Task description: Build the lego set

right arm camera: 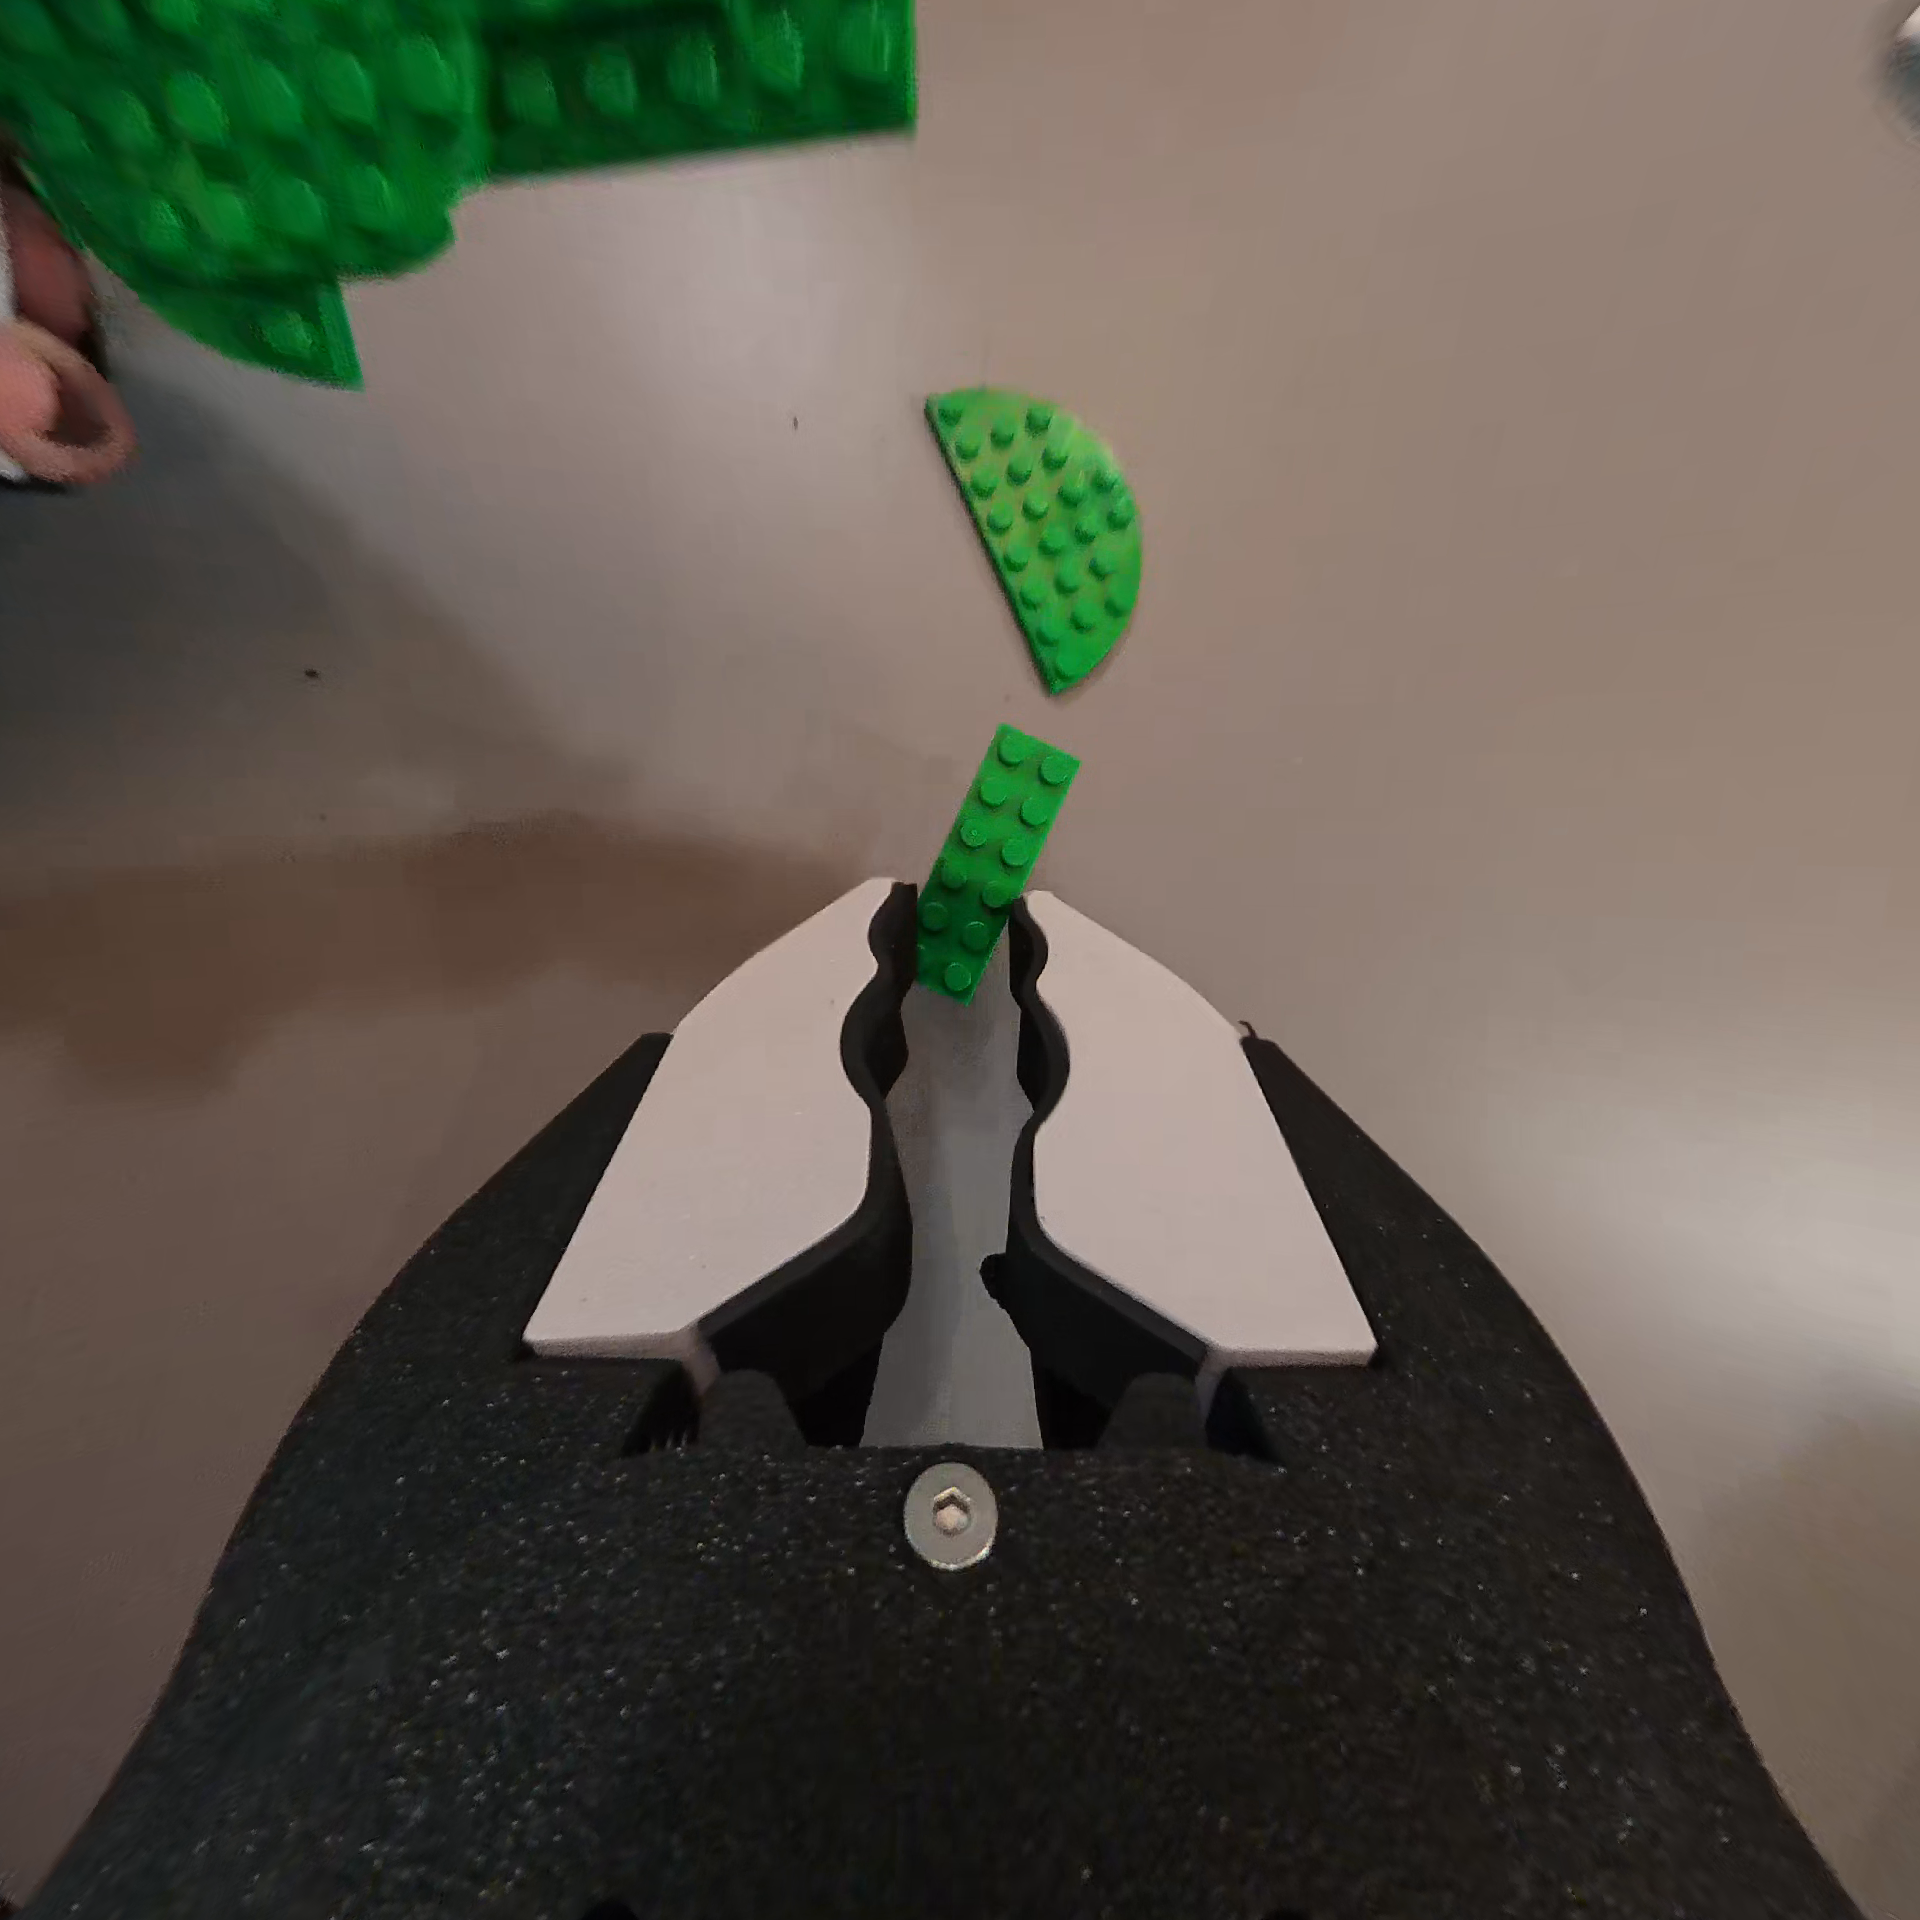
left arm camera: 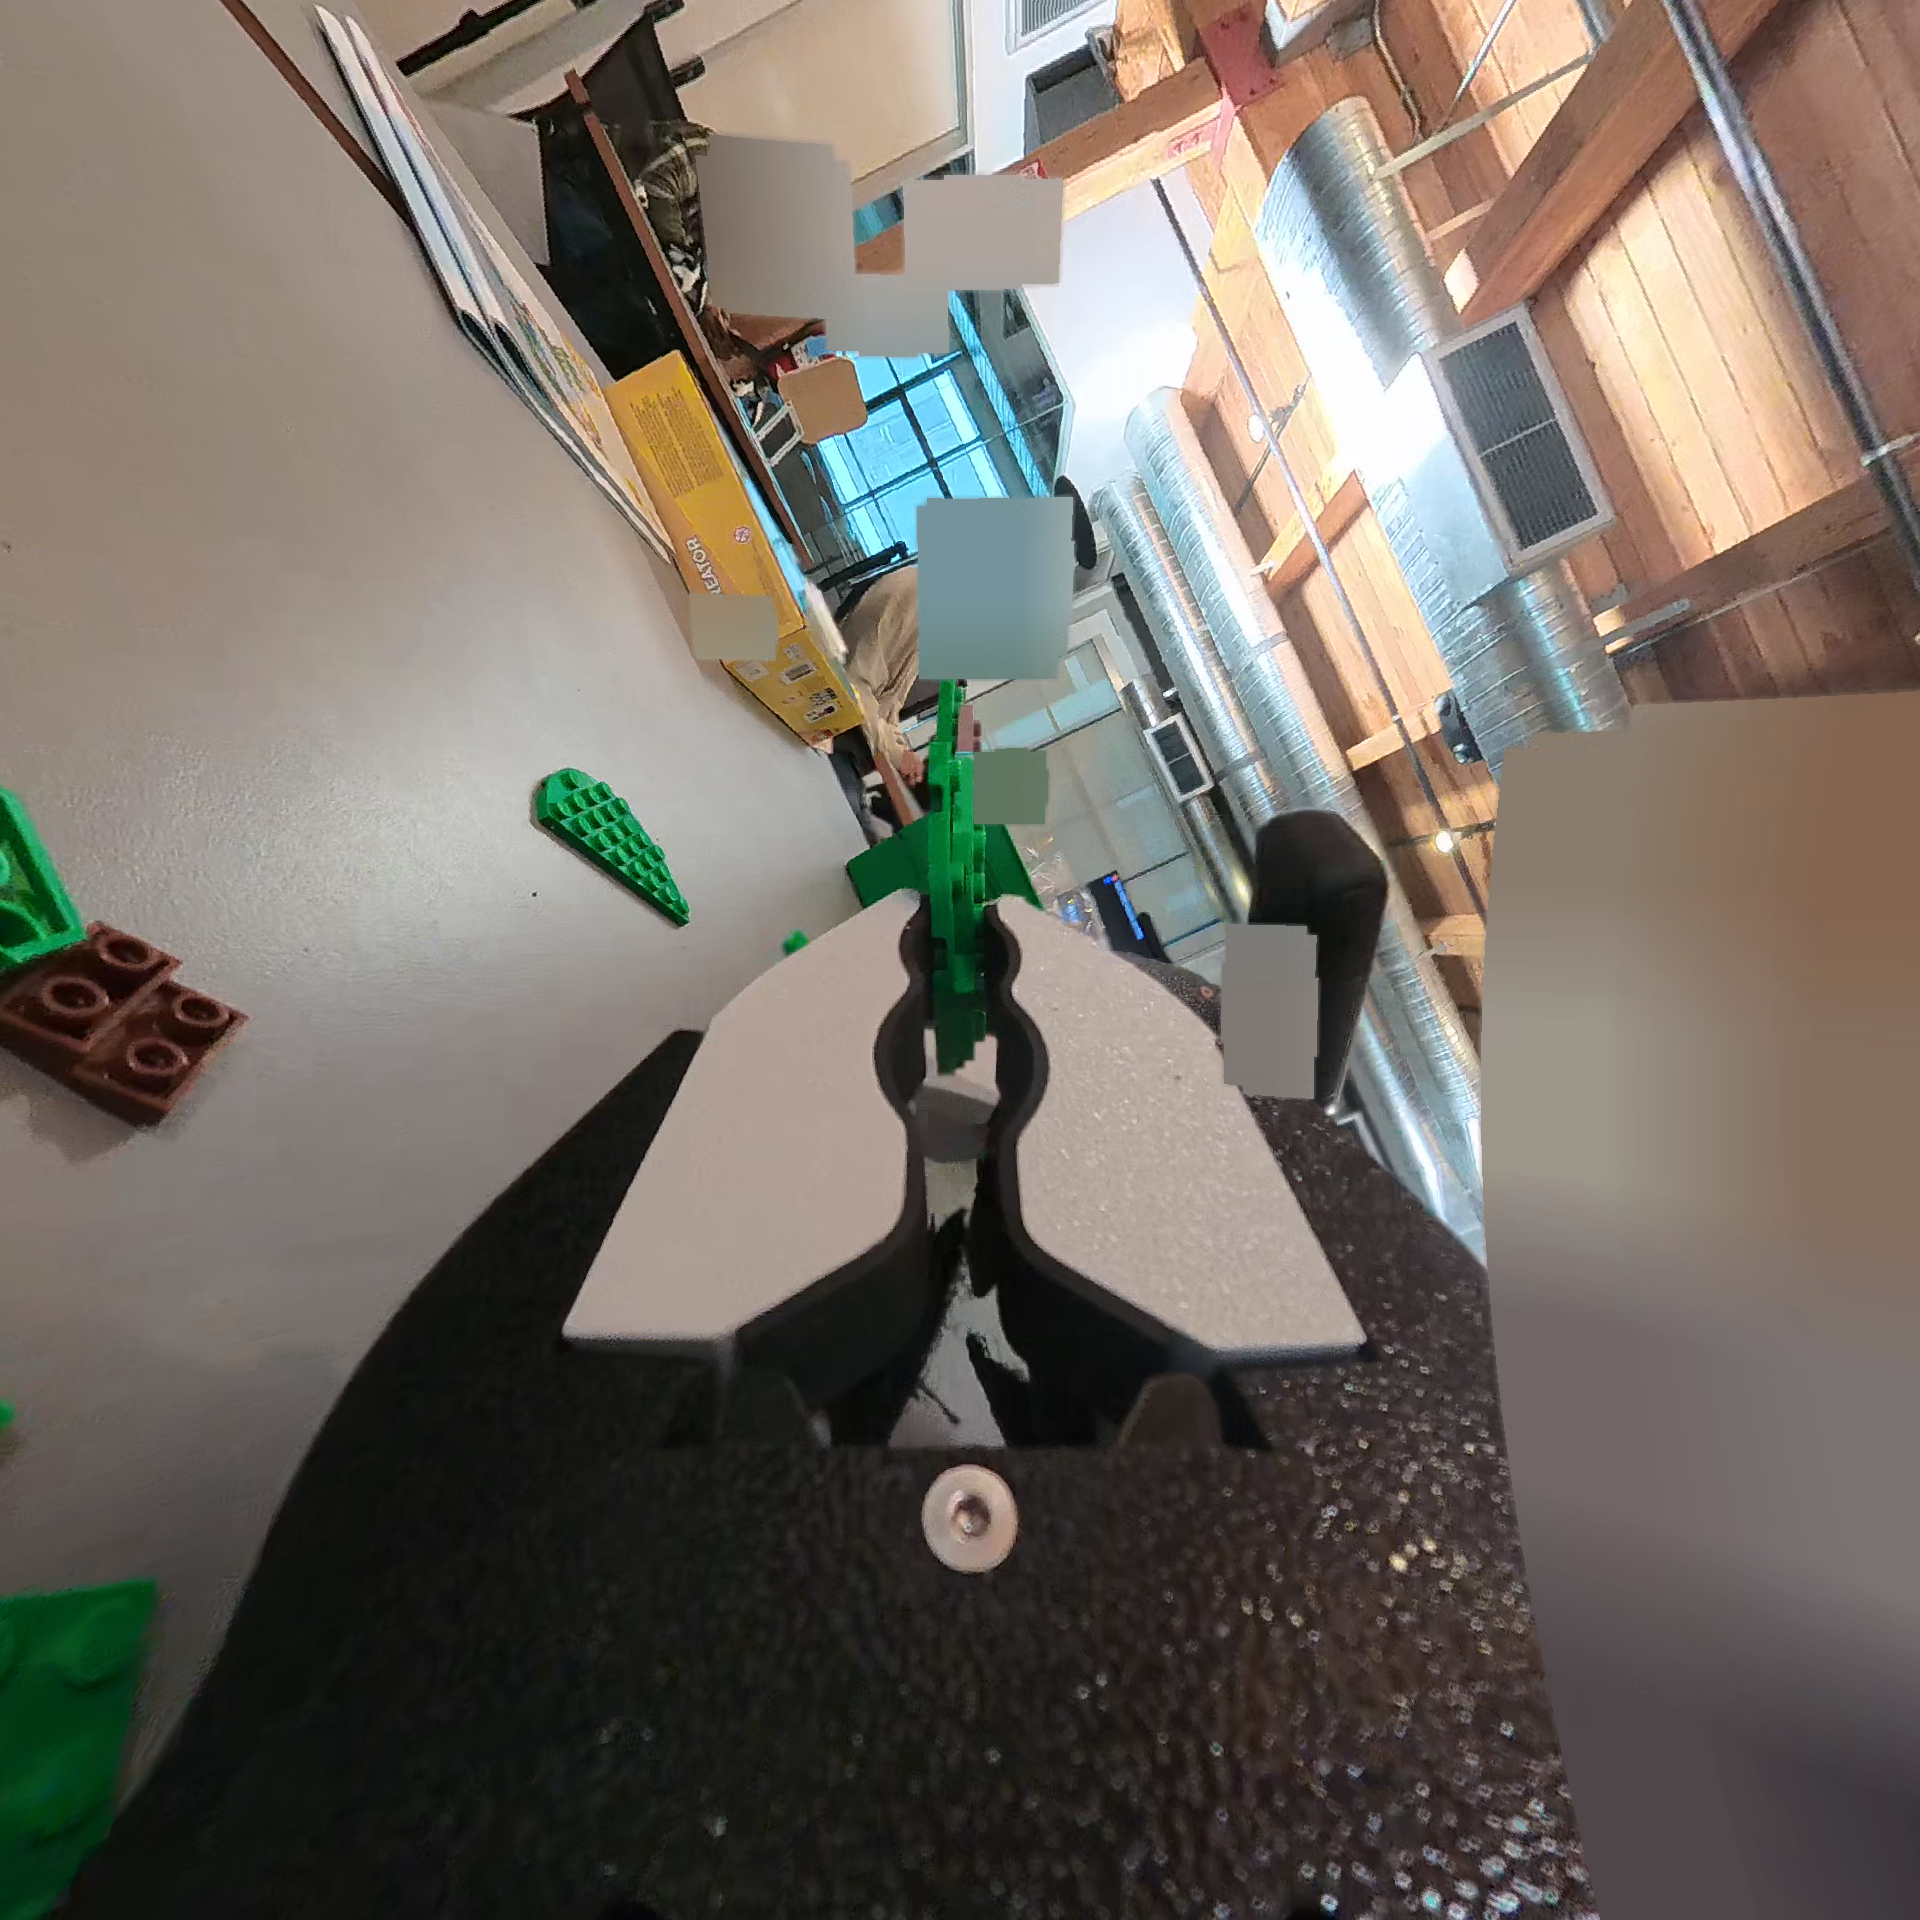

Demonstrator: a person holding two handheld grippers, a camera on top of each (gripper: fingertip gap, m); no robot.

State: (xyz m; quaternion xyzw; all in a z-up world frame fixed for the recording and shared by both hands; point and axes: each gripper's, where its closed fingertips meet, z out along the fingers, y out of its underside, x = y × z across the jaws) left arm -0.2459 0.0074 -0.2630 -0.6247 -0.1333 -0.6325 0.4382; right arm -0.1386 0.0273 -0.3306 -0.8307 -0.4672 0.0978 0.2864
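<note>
My left gripper is shut on a green plate assembly, seen edge-on and held up off the grey table. The same assembly shows blurred at the top left of the right wrist view. My right gripper is shut on the lower end of a long green two-stud-wide plate, which sticks out forward above the table. A green half-round plate lies on the table just beyond it. It also shows in the left wrist view.
Brown plates and more green pieces lie at the left edge of the table. A yellow box and an open booklet sit along the table's far side. A hand shows beside the assembly. The left gripper's tips are roughly 12 cm from the right gripper's.
</note>
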